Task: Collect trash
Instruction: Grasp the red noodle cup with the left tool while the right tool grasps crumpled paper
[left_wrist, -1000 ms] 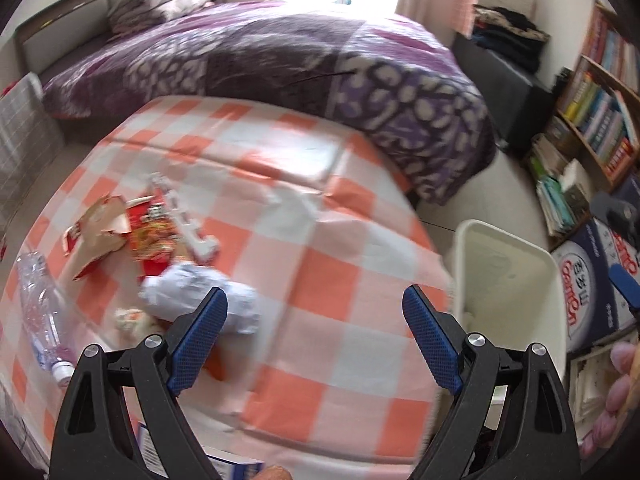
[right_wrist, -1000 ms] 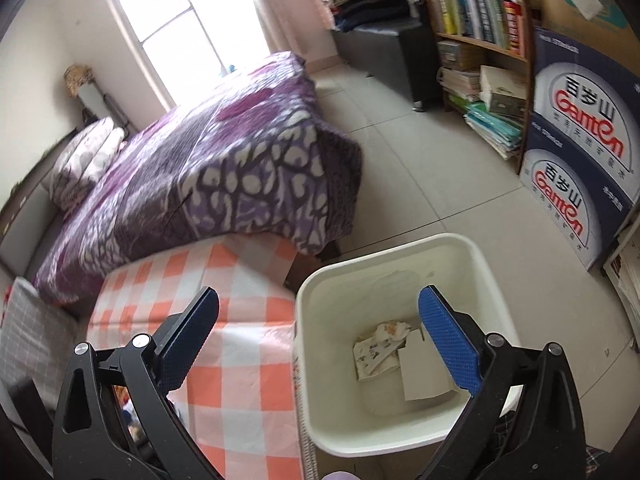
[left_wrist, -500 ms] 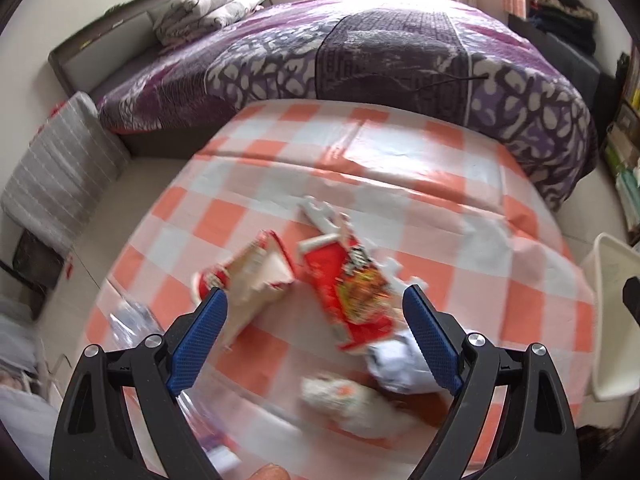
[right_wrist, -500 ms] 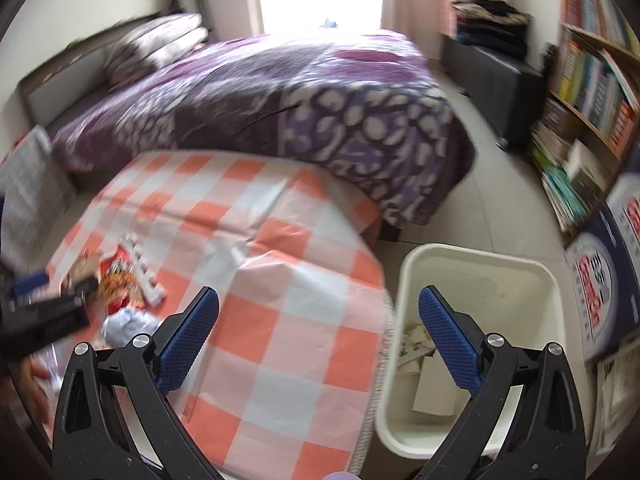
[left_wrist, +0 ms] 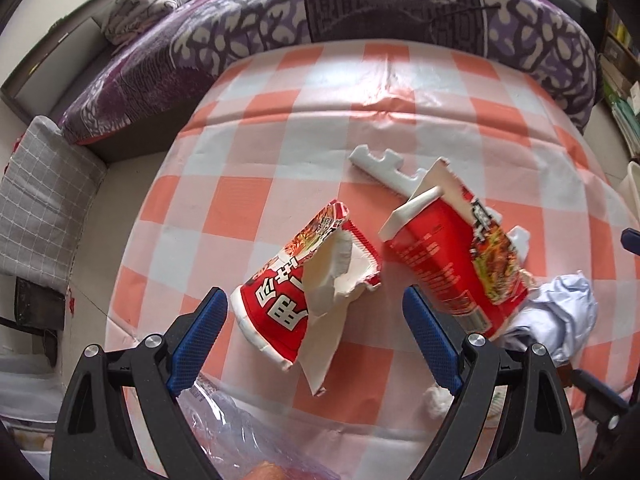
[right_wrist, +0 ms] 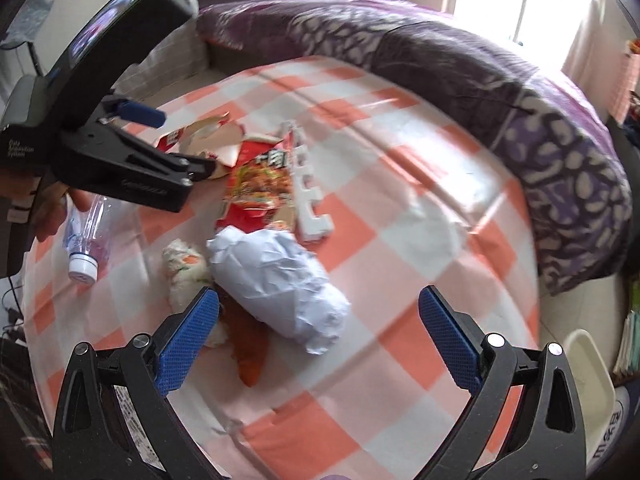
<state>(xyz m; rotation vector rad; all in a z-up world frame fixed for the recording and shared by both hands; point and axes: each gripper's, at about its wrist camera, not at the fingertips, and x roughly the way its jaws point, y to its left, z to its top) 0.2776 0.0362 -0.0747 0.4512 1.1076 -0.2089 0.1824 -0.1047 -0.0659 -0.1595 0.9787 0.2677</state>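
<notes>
Trash lies on an orange-and-white checked tablecloth (left_wrist: 344, 92). A torn red noodle cup (left_wrist: 304, 292) sits just ahead of my open left gripper (left_wrist: 316, 320), between its blue pads but untouched. To its right lie a flattened red carton (left_wrist: 452, 264), a white foam piece (left_wrist: 384, 168) and a crumpled white paper ball (left_wrist: 560, 316). My right gripper (right_wrist: 316, 336) is open above that paper ball (right_wrist: 280, 284), with an orange scrap (right_wrist: 250, 348) and a small wad (right_wrist: 184, 268) beside it. A clear plastic bottle (right_wrist: 86, 240) lies at the left, under the left gripper body (right_wrist: 120, 160).
A bed with a purple patterned cover (left_wrist: 360, 12) runs behind the table. A grey cushion (left_wrist: 40, 200) stands at the left. The white bin's rim (right_wrist: 588, 364) shows at the lower right of the right wrist view, next to bookshelves.
Both grippers swung left from the white bin and dropped over the trash pile. The left one now frames the torn cup; the right one now faces the paper ball.
</notes>
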